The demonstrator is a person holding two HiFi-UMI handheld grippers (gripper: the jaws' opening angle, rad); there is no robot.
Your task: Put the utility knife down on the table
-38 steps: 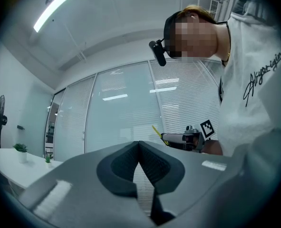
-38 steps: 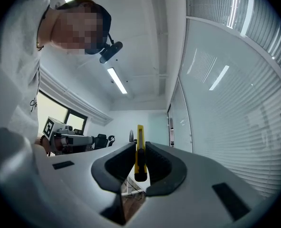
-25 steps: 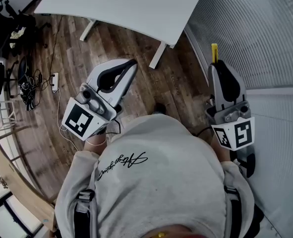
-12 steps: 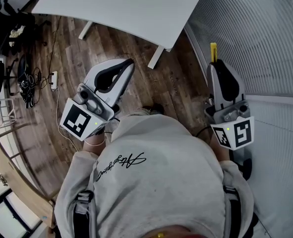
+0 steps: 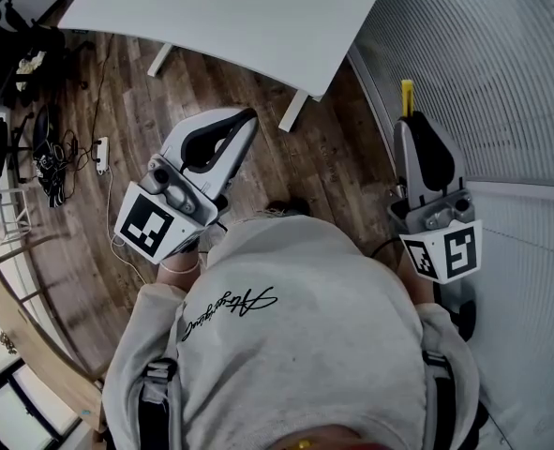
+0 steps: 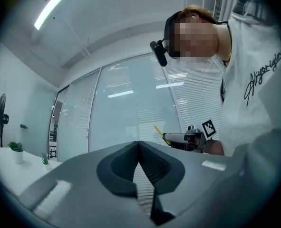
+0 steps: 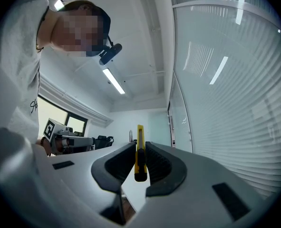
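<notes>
We stand on a brown wood-plank floor (image 5: pixel 136 139), with a white worktop (image 5: pixel 239 17) ahead of both tongs and a slatted glass wall (image 5: pixel 501 64) beside the right tongs (image 7: pixel 140 145). Those clamp the slim yellow utility knife (image 7: pixel 140 153), its tip jutting past them. The left tongs (image 6: pixel 139 143) are pressed together on nothing.

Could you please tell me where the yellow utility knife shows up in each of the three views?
Head view: upper right, the utility knife pokes out past the right gripper.
Left gripper view: right of centre, the utility knife is a thin yellow sliver at the right gripper.
Right gripper view: centre, the utility knife stands clamped between the fingers.
Shared landmark: the slatted blinds, in all three.
</notes>
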